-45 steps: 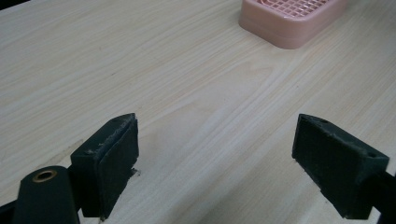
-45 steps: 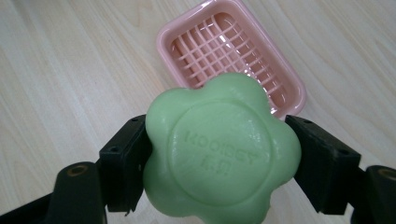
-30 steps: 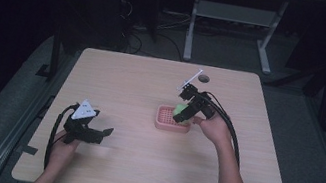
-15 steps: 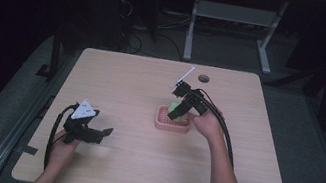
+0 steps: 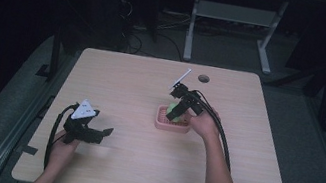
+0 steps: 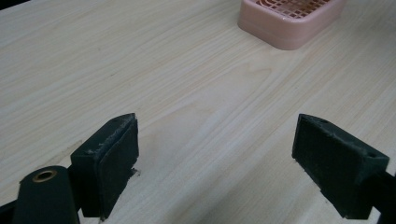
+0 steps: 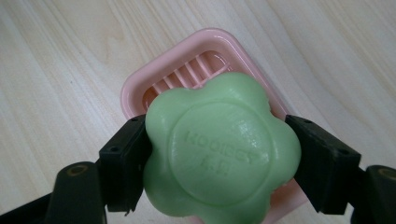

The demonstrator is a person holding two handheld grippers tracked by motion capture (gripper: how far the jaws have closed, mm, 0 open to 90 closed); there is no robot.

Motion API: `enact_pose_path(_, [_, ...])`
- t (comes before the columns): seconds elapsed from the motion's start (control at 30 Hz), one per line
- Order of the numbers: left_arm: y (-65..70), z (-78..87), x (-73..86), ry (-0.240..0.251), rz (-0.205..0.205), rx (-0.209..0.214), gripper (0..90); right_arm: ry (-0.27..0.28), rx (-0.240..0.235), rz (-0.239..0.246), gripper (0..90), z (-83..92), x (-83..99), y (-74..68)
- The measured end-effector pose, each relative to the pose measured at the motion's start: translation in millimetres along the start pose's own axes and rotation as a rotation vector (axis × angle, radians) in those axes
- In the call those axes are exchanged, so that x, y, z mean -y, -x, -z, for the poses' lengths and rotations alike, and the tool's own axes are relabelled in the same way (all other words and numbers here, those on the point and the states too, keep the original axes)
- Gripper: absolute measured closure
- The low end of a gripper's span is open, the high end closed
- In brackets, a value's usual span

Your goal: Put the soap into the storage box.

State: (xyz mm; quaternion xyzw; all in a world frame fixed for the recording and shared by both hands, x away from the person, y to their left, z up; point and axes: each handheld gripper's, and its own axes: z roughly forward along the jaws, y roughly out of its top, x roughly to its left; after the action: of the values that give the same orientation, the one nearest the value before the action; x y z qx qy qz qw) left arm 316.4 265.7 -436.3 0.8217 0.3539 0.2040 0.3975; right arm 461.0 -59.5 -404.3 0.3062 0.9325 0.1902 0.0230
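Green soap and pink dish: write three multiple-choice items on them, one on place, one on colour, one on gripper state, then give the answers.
1. Where is the green soap?
A. Over the pink dish, between the right gripper's jaws
B. Flat on the table beside the left gripper
C. Near the table's round hole

2. What colour is the dish?
A. Blue
B. Pink
C. White

3. How does the left gripper stand?
A. Shut on the soap
B. Shut on the dish
C. Open, holding nothing

Answers: 1 A, the right gripper view shows the jaws pressing its sides above the dish. 2 B, its rim and slats are pink. 3 C, bare wood shows between its wide-apart jaws.
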Motion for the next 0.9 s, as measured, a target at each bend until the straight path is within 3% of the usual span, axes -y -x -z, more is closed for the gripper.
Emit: enact_pose_path(0.9, [-0.7, 0.3, 0.3, 0.011, 0.009, -0.002, 14.4, -0.020, 0.000, -0.007, 25.6, -13.6, -2.3, 1.0])
